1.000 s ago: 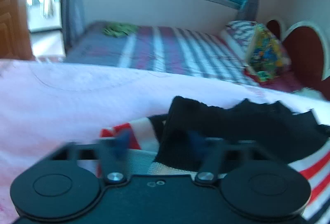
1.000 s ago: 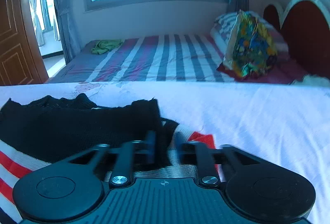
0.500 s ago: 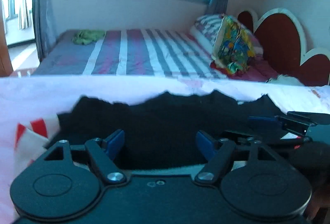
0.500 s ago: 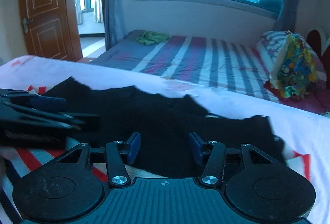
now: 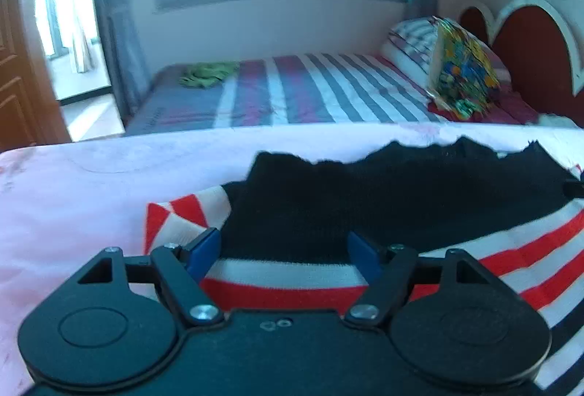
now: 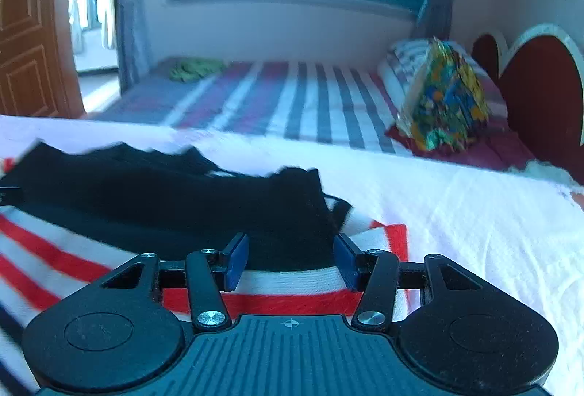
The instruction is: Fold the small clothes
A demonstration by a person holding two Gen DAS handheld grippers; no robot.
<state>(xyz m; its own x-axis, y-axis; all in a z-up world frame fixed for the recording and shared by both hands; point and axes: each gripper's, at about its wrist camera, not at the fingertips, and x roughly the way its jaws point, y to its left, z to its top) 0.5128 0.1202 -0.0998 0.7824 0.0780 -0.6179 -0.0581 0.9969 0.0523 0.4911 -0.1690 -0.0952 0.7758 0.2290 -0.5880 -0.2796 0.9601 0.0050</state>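
A small garment with a black upper part (image 5: 383, 199) and a red, white and dark striped part (image 5: 511, 261) lies spread on a pale pink-white sheet (image 5: 91, 184). My left gripper (image 5: 284, 252) is open over the garment's left end, its blue pads either side of the black-and-striped edge, holding nothing. In the right wrist view the same garment shows, black part (image 6: 164, 199), striped part (image 6: 54, 261). My right gripper (image 6: 290, 259) is open over its right end, empty.
Beyond the sheet's far edge stands a bed with a striped cover (image 5: 310, 89), a green cloth (image 5: 208, 75) on it, a striped pillow and a colourful bag (image 5: 463, 67) by a red headboard (image 5: 533, 53). A wooden door (image 6: 33, 42) is at left.
Both grippers opened from a closed grip on the garment a second ago. They swung inward, then back out to the garment's two ends. The black part now lies flatter.
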